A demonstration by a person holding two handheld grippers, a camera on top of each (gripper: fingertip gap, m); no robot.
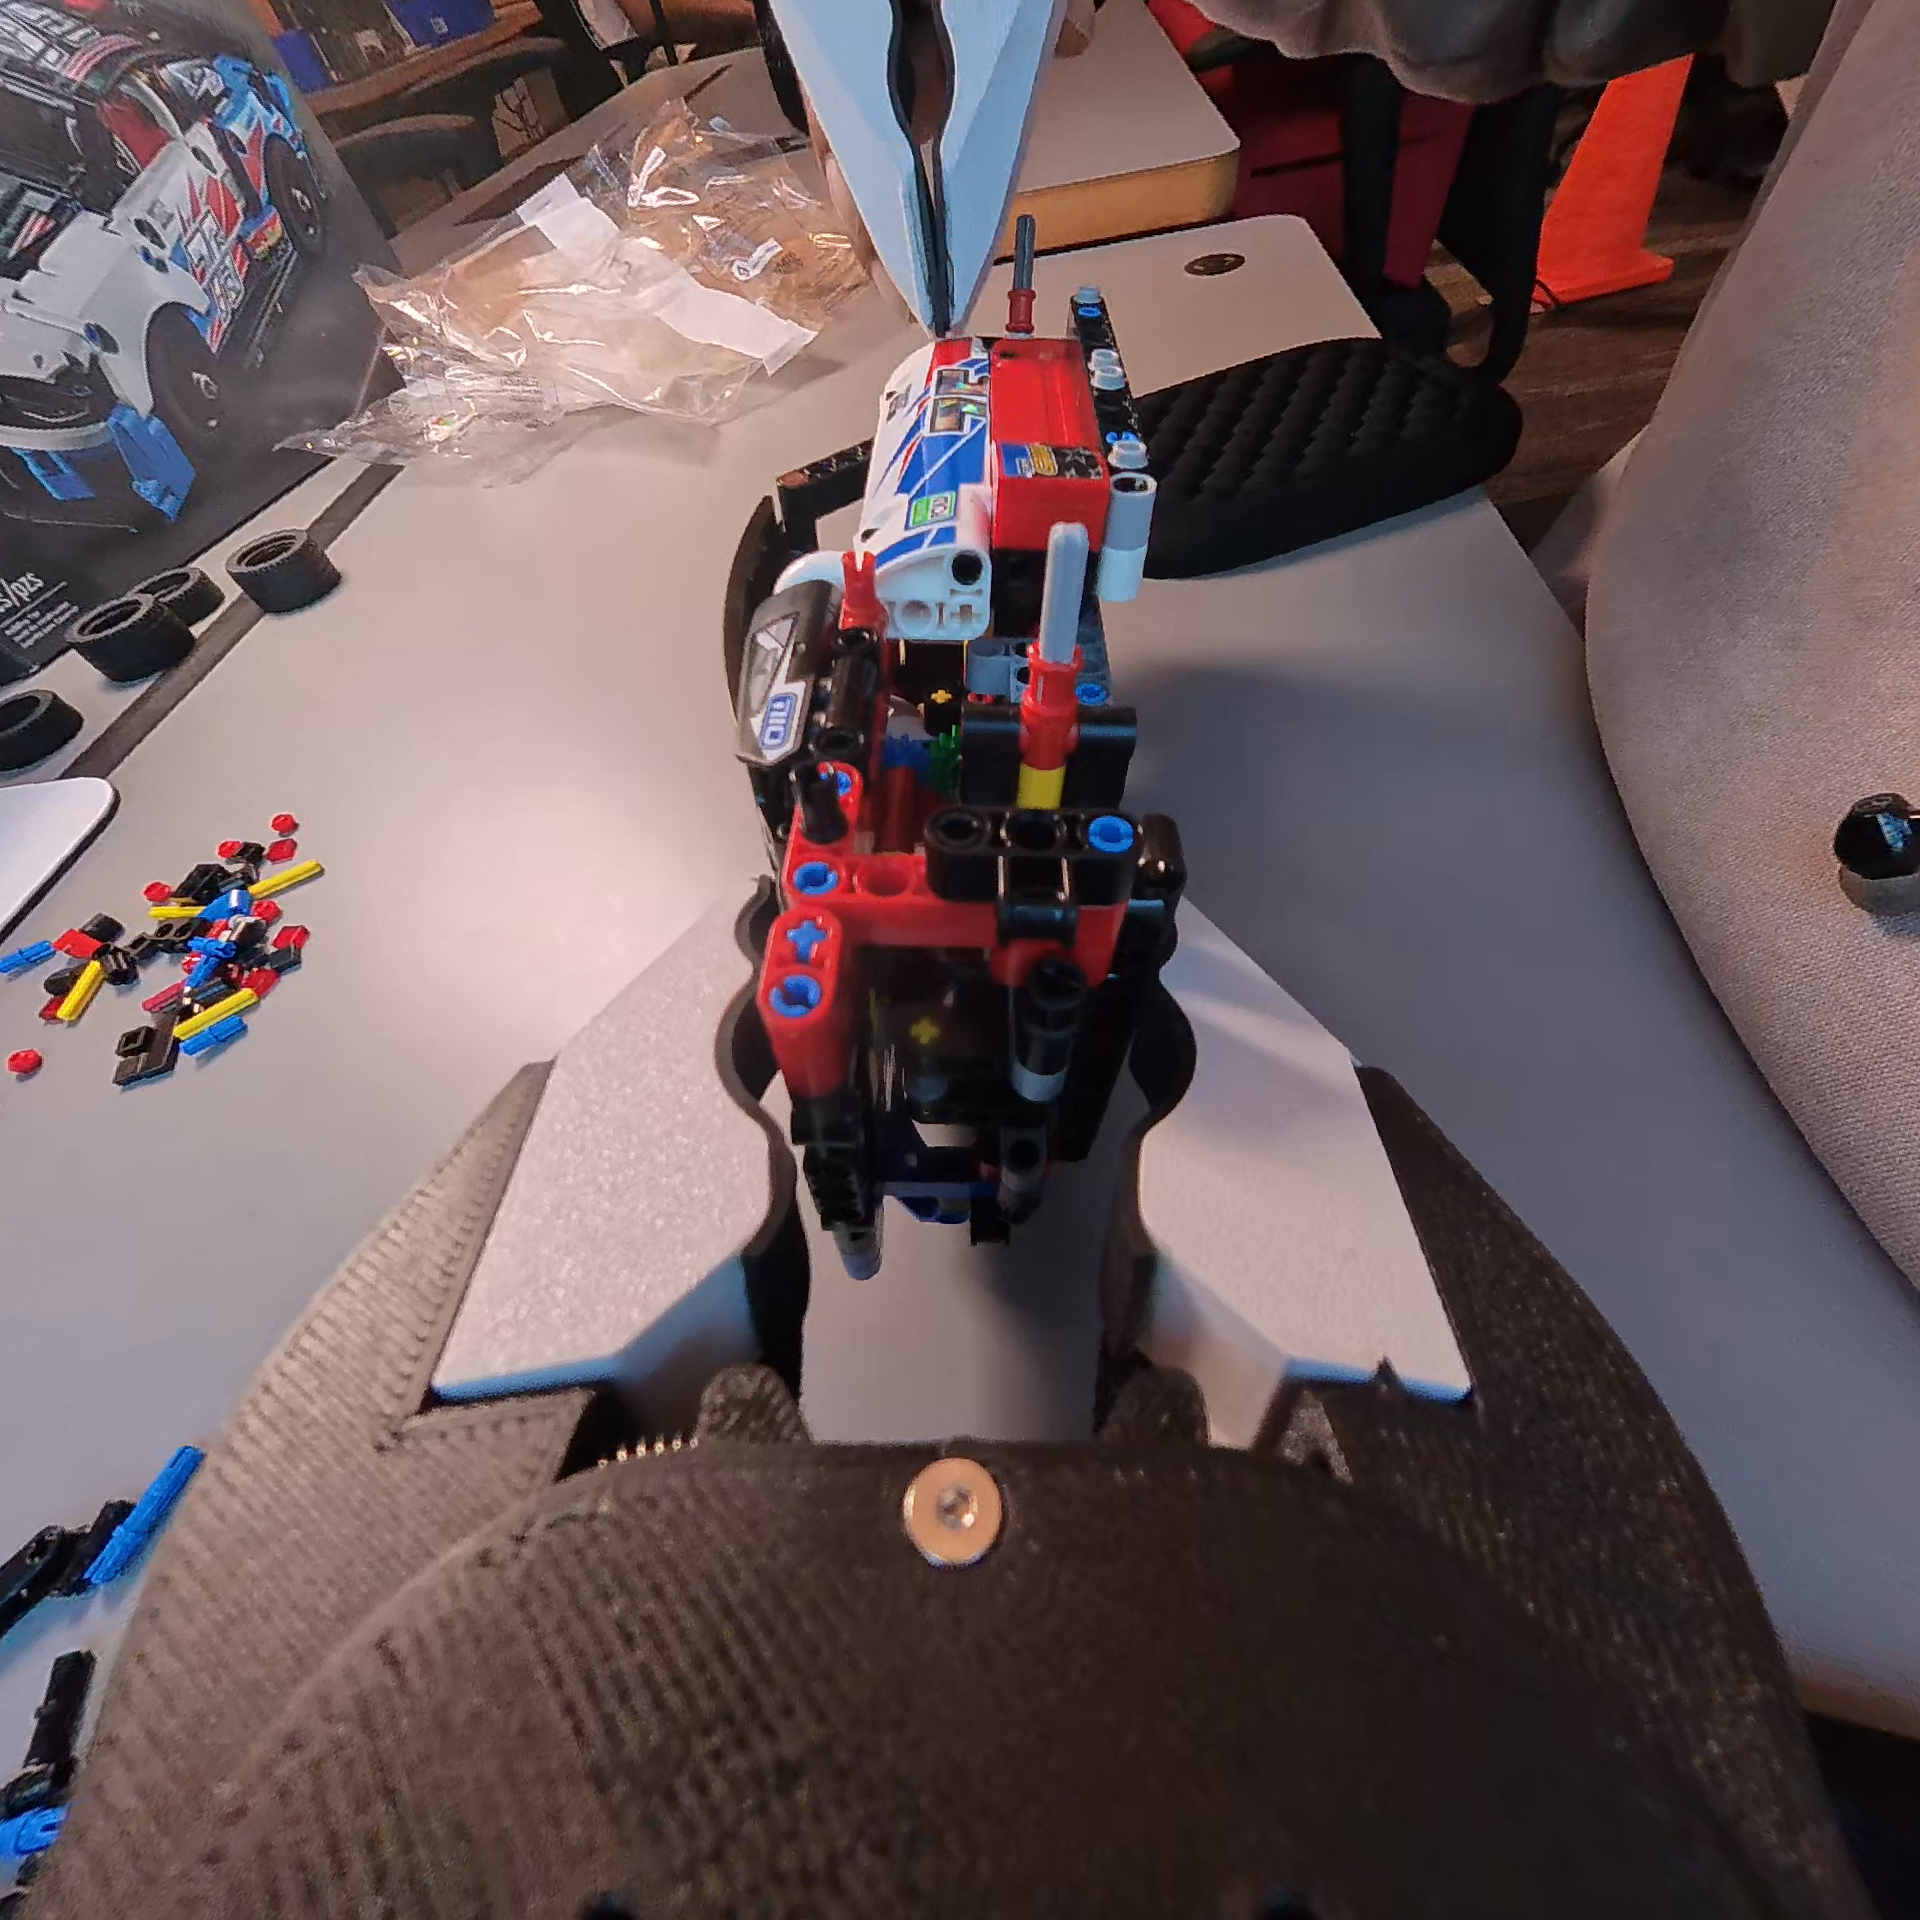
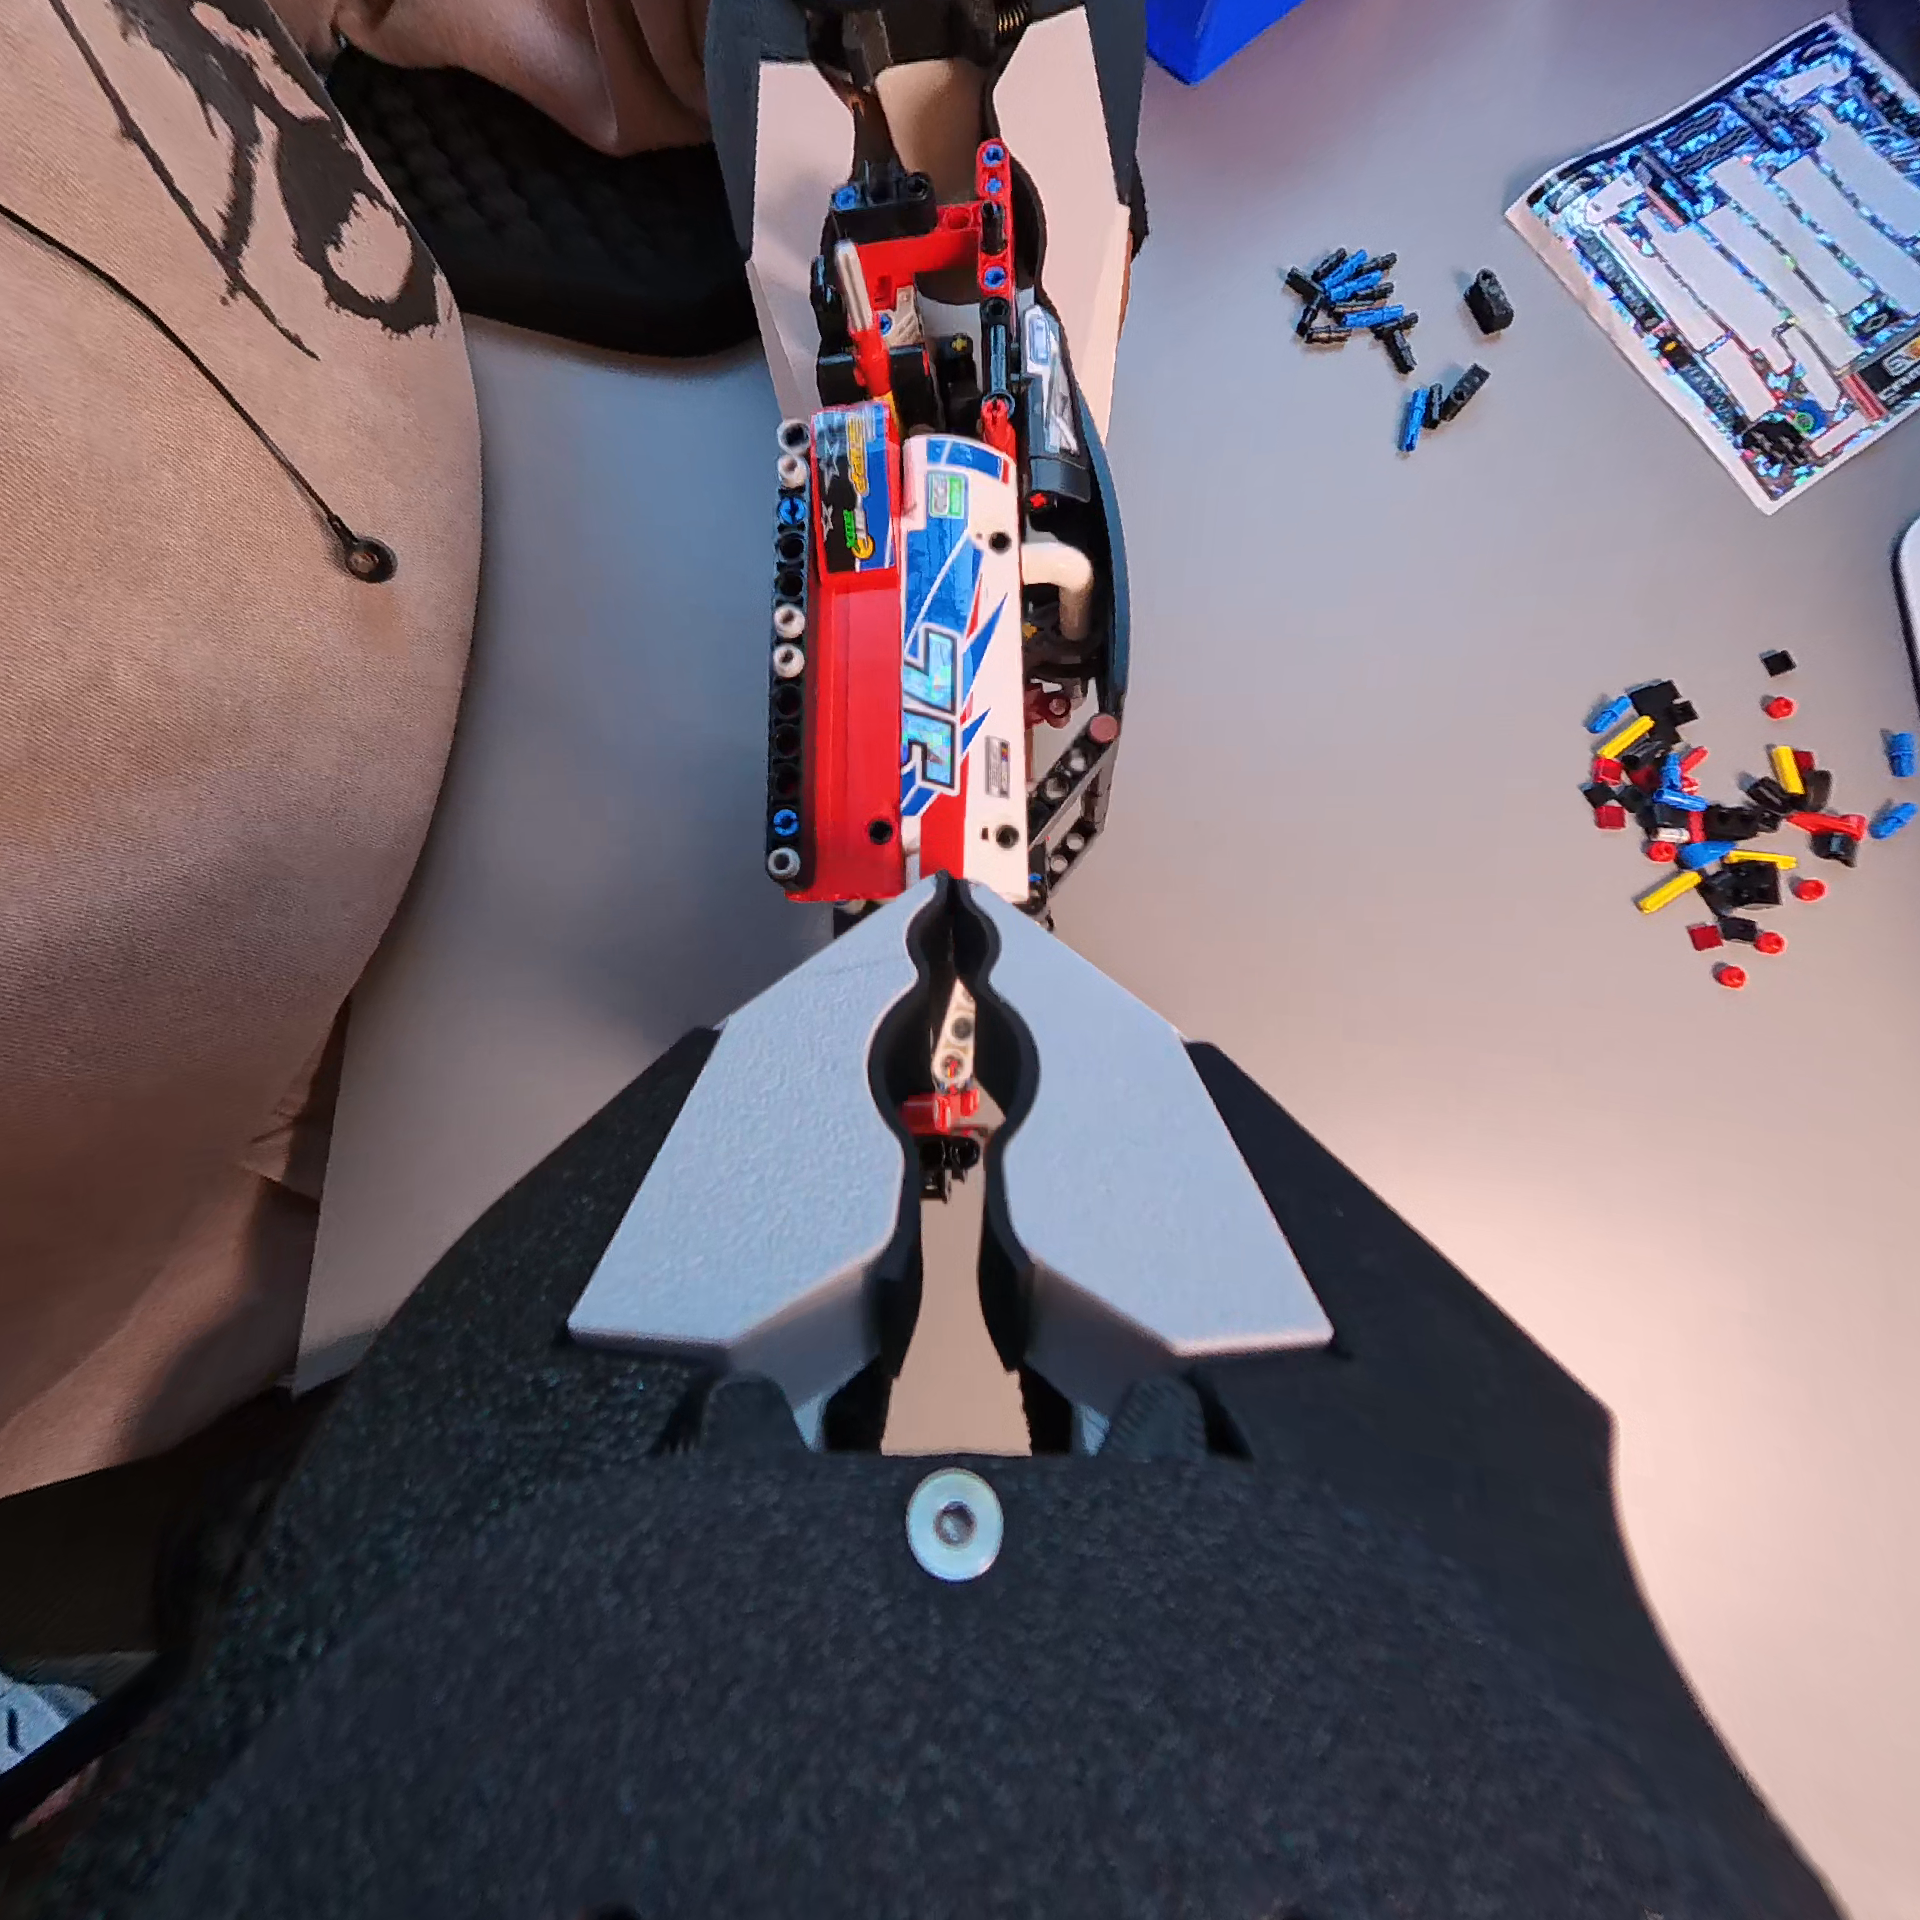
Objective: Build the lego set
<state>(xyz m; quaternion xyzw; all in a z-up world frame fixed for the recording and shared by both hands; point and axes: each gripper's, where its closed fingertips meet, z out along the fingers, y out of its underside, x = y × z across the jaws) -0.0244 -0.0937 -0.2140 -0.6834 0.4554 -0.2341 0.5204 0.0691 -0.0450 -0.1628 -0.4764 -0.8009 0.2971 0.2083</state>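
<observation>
The partly built lego car (image 1: 966, 748) was held above the grey worktop (image 1: 468, 675) between the two tools, lying lengthwise from one to the other. The left hand-held gripper (image 1: 961, 1039) clamped the open red and black frame end of the model, its grey fingers (image 1: 644, 1132) pressed against both sides. The right hand-held gripper (image 2: 951, 904) was closed at the tips against the panelled end; it seemed to pinch a thin part there, but the contact was hidden behind the fingertips, so what it gripped could not be made out.

The model carried a white side panel (image 2: 961, 665) with blue and red racing stickers and a red panel (image 2: 852, 717) beside it with a small yellow and black sticker; both bore printed markings. A black pin-hole beam (image 2: 790, 665) ran along the red panel's outer edge.

On the worktop, well apart from the model, lay a scatter of small red, blue, yellow and black pieces (image 1: 197, 935), four black tyres (image 1: 197, 603), empty clear bags (image 1: 582, 291), and the set's box (image 1: 145, 260) showing a white rally car with printed text. The right wrist view also showed a used sticker sheet (image 2: 1745, 291) and a few blue and black pins (image 2: 1351, 296).
</observation>
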